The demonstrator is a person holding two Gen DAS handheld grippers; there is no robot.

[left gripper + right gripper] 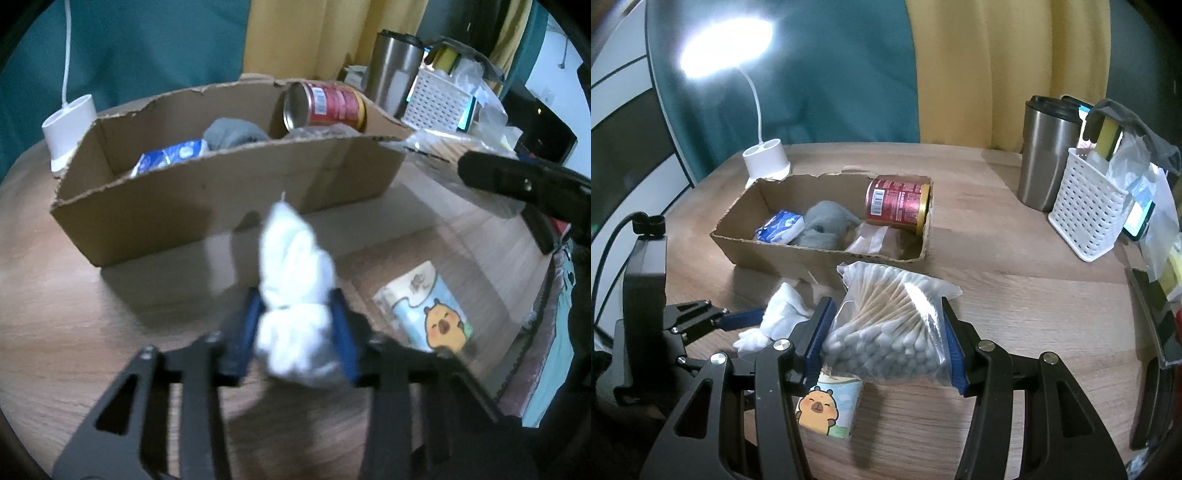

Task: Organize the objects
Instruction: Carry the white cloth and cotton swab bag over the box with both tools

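My left gripper (295, 301) is shut on a white cotton wad (295, 280), its blue pads pressing both sides just above the wooden table (74, 314). The wad (783, 314) hangs in front of a torn cardboard box (166, 218). My right gripper (886, 306) is shut on a clear bag of cotton swabs (890, 325), held near the box's front wall (798, 258). The box holds a red can (897, 205) on its side, a grey cloth (823, 229), a blue-white packet (779, 227) and a clear plastic packet (868, 240). A capybara-print tissue pack (829, 406) lies under the bag.
A white lamp base (768, 160) stands behind the box at the left. At the back right are a steel tumbler (1049, 151) and a white perforated basket (1086, 214) with a sponge and plastic bags. The table's edge runs along the right (546, 295).
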